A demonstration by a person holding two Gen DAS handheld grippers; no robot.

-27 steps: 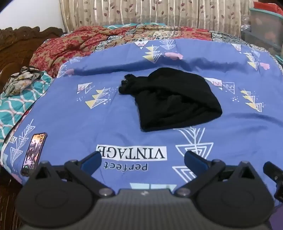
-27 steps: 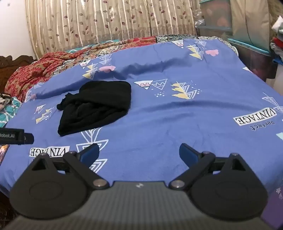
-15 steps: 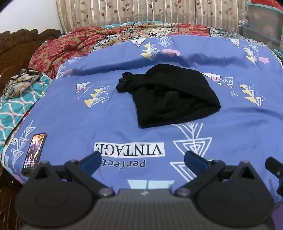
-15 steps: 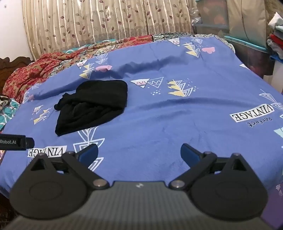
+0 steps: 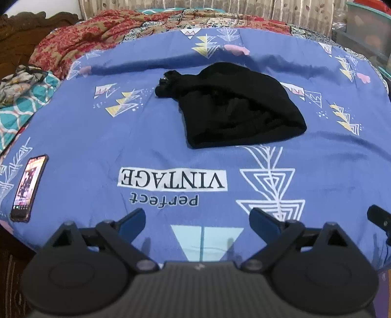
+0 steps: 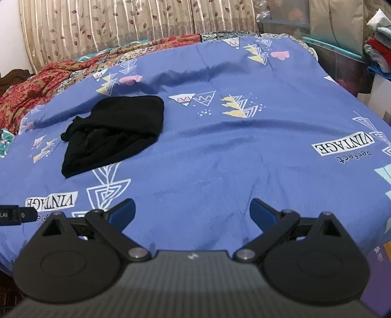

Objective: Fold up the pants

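Nearest to me, along the bottom of the left wrist view, the left tool [image 5: 197,221] sits with its 2 blue-tipped fingers [image 5: 133,220] spread wide apart and nothing between them, hovering above the near edge of the bed. The right tool [image 6: 192,211] fills the bottom of the right wrist view in the same way, jaws wide apart and empty over bare blue fabric. Just past the left tool, the blue bedsheet [image 5: 102,146] shows a white "VINTAGE" label [image 5: 172,179] with "perfect" printed beneath it, both upside down from here, and a white triangle pattern beside it. At the lower left of that view a phone [image 5: 28,187] lies flat on the sheet with its screen lit. Farther in, at the centre of the left view and the left-centre of the right view, the black pants [image 5: 232,107] lie in a bundled, already doubled-over heap on the sheet, well apart from both tools, with a crumpled end poking out toward the upper left. Beyond them, a red patterned blanket [image 5: 80,36] is bunched along the far side of the bed. A leaf-print curtain [image 6: 110,22] hangs at the back, and storage boxes [image 6: 342,56] stand at the upper right.
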